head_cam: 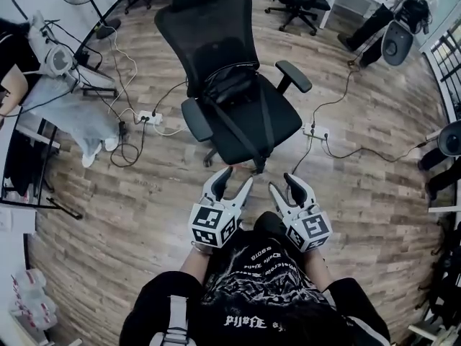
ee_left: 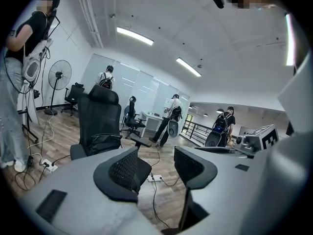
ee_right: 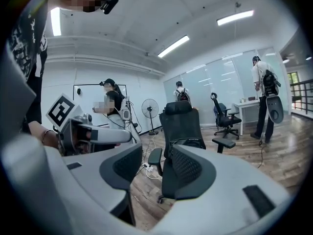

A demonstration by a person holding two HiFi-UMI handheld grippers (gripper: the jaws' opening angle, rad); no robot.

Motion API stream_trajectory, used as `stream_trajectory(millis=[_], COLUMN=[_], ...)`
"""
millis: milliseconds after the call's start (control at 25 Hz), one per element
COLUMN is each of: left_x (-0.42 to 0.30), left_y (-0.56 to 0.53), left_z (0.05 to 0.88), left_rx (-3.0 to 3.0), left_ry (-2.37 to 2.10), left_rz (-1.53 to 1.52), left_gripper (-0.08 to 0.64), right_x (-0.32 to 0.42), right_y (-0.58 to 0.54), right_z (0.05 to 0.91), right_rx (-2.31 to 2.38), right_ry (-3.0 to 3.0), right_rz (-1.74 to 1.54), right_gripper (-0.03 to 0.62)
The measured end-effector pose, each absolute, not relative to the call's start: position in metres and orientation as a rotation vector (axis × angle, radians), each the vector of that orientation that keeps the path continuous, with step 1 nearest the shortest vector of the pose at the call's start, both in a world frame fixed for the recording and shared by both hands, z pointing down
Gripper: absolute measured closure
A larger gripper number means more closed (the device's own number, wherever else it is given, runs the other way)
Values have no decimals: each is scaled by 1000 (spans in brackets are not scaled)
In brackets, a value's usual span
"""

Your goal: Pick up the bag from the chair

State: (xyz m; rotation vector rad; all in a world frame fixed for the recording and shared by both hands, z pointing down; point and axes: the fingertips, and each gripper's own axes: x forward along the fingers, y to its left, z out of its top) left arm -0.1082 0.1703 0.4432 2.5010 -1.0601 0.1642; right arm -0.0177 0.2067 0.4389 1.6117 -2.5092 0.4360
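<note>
A wooden floor (head_cam: 137, 215) spreads out under both claws. Straight ahead of them stands a black office chair (head_cam: 209, 34), its seat turned toward the claws and its front edge just beyond their tips. The head view shows a short gap of bare floor and the chair's base between them.

The black bag (head_cam: 229, 91) lies on the chair's seat, pushed up against the mesh backrest. Its straps trail forward across the cushion toward the claws. It sits ahead of and between the two claws, slightly nearer the left claw's line, and neither claw touches it. In the left gripper view the bag (ee_left: 105, 143) shows above and to the left of the jaws; in the right gripper view it (ee_right: 188, 142) shows just over the right-hand jaw.

The left claw (head_cam: 237, 178) points level toward the chair with its jaws spread apart, and only floor and a cable show between them. The right claw (head_cam: 282, 183) is close beside it on the right. Its jaws are also wide apart and hold nothing.

A white power strip (head_cam: 150, 117) lies on the floor well off to the left of the left claw. A second power strip (head_cam: 315, 130) lies ahead and right of the right claw.
</note>
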Motion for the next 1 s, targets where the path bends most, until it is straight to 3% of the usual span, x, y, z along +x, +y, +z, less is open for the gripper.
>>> stream_trajectory(millis=[320, 1000], left_x=[-94, 11], left_y=[122, -129], left_z=[468, 457], left_rx=[2444, 2239], left_ry=[-1138, -1467], left_rz=[190, 176], left_gripper=[322, 321], right_x=[10, 114], right_y=[152, -127], right_z=[457, 454], right_rx=[1552, 1041], right_ry=[-2533, -2662], right_rz=[454, 429], right_gripper=[388, 388])
